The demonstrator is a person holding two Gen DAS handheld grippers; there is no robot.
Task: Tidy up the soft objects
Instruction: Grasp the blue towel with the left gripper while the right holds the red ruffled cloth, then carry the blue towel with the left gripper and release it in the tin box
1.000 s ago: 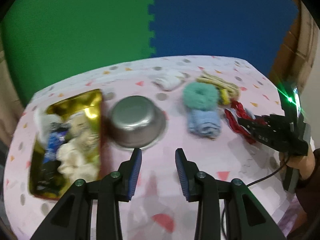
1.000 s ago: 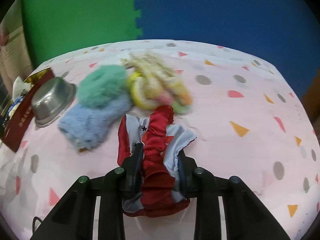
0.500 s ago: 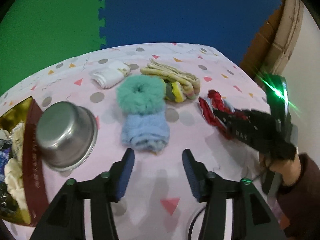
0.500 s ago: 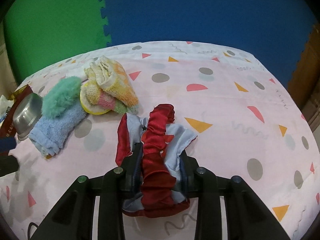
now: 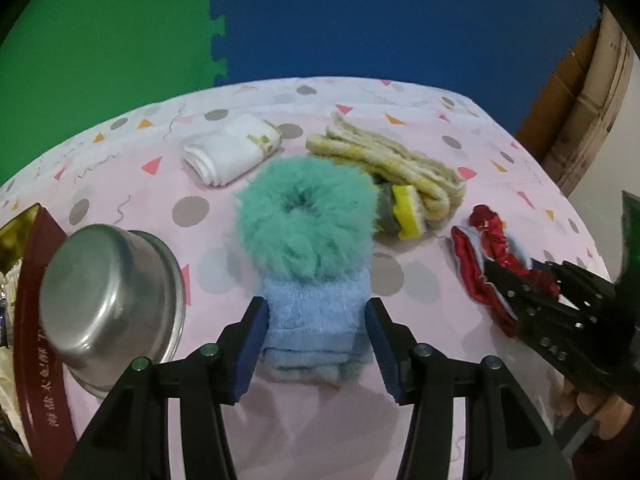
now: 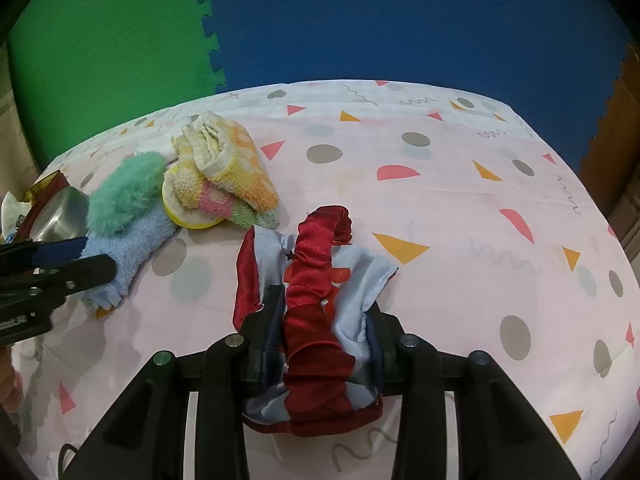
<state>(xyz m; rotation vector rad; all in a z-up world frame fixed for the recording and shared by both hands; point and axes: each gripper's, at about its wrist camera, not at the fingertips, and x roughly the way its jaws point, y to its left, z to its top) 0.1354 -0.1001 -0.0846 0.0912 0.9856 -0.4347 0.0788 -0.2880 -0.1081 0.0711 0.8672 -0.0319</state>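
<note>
My left gripper (image 5: 318, 344) is open, its jaws on either side of a folded light-blue towel (image 5: 316, 320) on the pink table. A fluffy teal scrunchie (image 5: 306, 212) lies on the towel's far end. My right gripper (image 6: 324, 320) is shut on a red and pale-blue satin cloth (image 6: 316, 280), which also shows at the right of the left wrist view (image 5: 492, 252). Behind lie a folded yellow-orange knit cloth (image 5: 384, 160) with a yellow sponge (image 5: 406, 212), and a folded white cloth (image 5: 232, 152).
An upturned steel bowl (image 5: 108, 300) sits left of the towel, against a dark-red and gold tray (image 5: 38, 320) holding soft items. The pink patterned tablecloth (image 6: 460, 200) stretches right. Green and blue foam mats stand behind the table.
My left gripper has swung right from the steel bowl and moved forward until its jaws straddle the blue towel. My right gripper has kept its hold on the red cloth and turned slightly.
</note>
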